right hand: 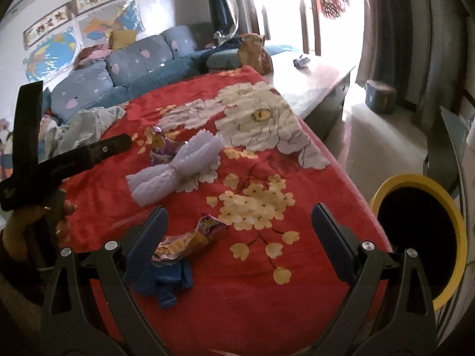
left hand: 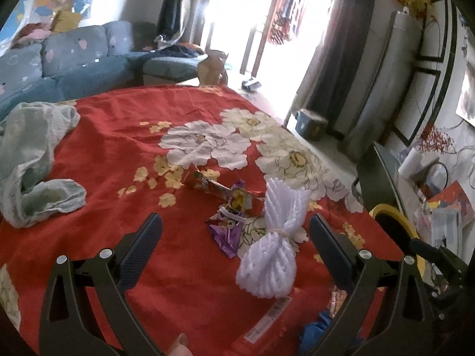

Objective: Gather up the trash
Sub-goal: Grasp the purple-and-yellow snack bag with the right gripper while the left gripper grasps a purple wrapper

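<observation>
Crinkled foil wrapper (right hand: 190, 237) lies between my right gripper (right hand: 237, 231)'s wide-open, empty jaws; next I should close on it, left gripper (left hand: 234, 237) likewise open, empty.

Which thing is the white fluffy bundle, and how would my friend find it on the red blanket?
Start at the red flowered blanket covering the table. Near its middle, beside some crinkly purple wrappers, lies the white yarn bundle. It is the only soft, stringy thing there, pinched at its waist by a thin band so it looks like a bow, unlike the shiny wrappers and the pale green cloth farther away.
</observation>
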Action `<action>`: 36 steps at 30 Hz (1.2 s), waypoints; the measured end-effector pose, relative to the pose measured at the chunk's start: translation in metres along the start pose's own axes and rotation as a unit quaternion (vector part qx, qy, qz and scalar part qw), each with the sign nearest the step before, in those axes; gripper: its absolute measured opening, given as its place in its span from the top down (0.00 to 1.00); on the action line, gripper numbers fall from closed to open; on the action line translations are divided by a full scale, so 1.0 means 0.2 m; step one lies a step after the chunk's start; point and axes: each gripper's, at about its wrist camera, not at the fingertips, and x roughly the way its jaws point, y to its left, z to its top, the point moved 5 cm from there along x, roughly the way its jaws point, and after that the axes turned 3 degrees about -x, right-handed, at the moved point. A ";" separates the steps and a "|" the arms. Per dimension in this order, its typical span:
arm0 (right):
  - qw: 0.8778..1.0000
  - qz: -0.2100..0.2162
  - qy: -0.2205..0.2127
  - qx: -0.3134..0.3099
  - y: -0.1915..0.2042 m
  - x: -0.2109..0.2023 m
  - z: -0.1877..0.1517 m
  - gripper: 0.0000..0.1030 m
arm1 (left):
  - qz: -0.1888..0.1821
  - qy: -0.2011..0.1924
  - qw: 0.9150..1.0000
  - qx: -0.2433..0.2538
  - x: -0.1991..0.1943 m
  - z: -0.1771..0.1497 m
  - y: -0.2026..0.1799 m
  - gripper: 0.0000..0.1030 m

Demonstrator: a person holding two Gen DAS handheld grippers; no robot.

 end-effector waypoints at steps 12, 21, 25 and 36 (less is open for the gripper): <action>0.996 0.024 0.071 0.040 0.03 0.18 -0.07 0.26 | -0.033 0.071 0.997 -0.010 0.24 0.02 0.04 0.31; 0.991 0.045 0.117 0.049 0.06 0.34 -0.11 0.46 | -0.043 0.101 0.994 -0.011 0.35 0.05 0.06 0.40; 0.991 0.037 0.116 0.049 0.03 0.34 -0.10 0.71 | -0.047 0.108 0.993 -0.009 0.39 0.05 0.05 0.50; 0.994 0.041 0.092 0.045 0.00 0.29 -0.03 0.82 | -0.054 0.097 0.994 -0.017 0.36 0.05 0.06 0.77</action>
